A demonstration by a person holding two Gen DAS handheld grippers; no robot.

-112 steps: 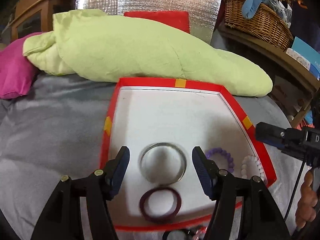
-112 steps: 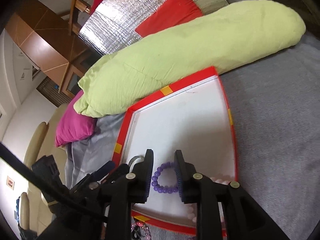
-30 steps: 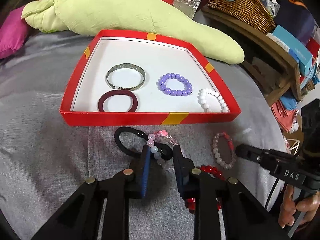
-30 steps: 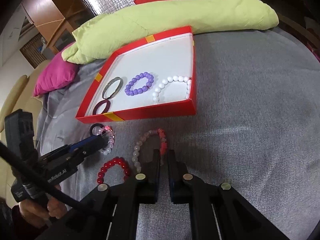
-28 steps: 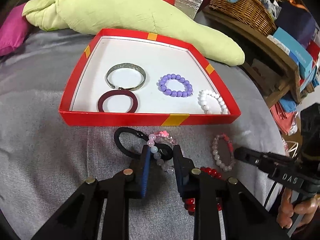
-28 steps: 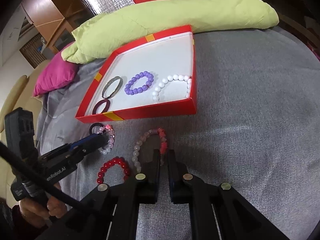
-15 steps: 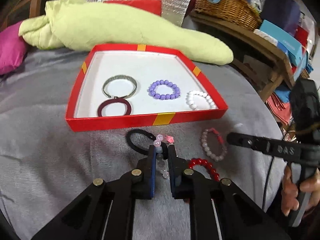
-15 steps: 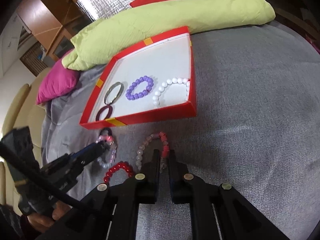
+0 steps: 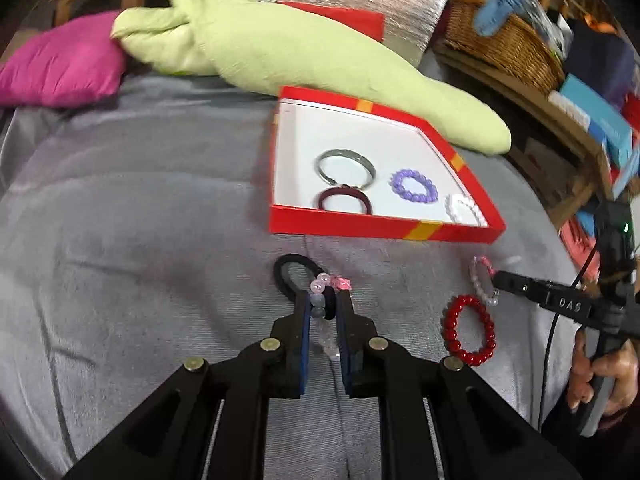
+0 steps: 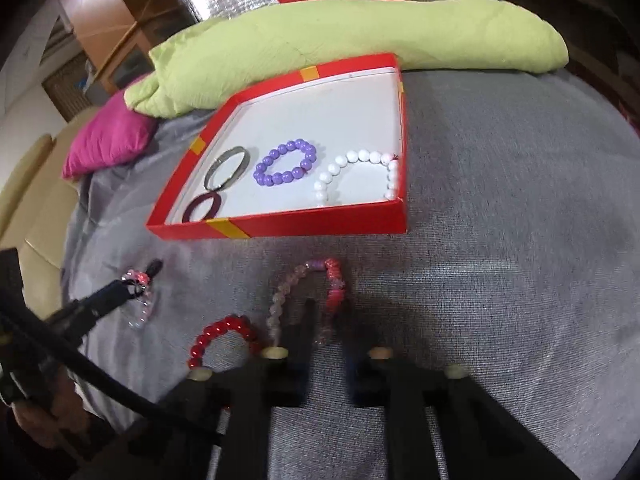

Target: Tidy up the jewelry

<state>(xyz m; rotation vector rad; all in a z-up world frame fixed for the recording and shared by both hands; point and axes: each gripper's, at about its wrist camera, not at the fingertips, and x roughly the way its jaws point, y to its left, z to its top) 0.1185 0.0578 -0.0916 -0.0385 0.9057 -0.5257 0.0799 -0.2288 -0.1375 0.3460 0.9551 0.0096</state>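
Note:
My left gripper is shut on a pale bead bracelet with a pink star, and a black hair tie is caught beside the beads. In the right wrist view that bracelet dangles from the left gripper. My right gripper, blurred, has its jaws closing on one side of a pink-and-pale bead bracelet on the grey cover. A red bead bracelet lies just to its left. The red box holds a silver bangle, a maroon ring, purple beads and white beads.
A long green pillow lies behind the box, with a magenta cushion at the far left. A wicker basket and a shelf of boxes stand at the right. A hand holds the right gripper's handle. Bare grey cover stretches left of the box.
My left gripper has shut on the pale bracelet and swung left, so the box now sits further right in its view. The right gripper has stayed at the pink bracelet.

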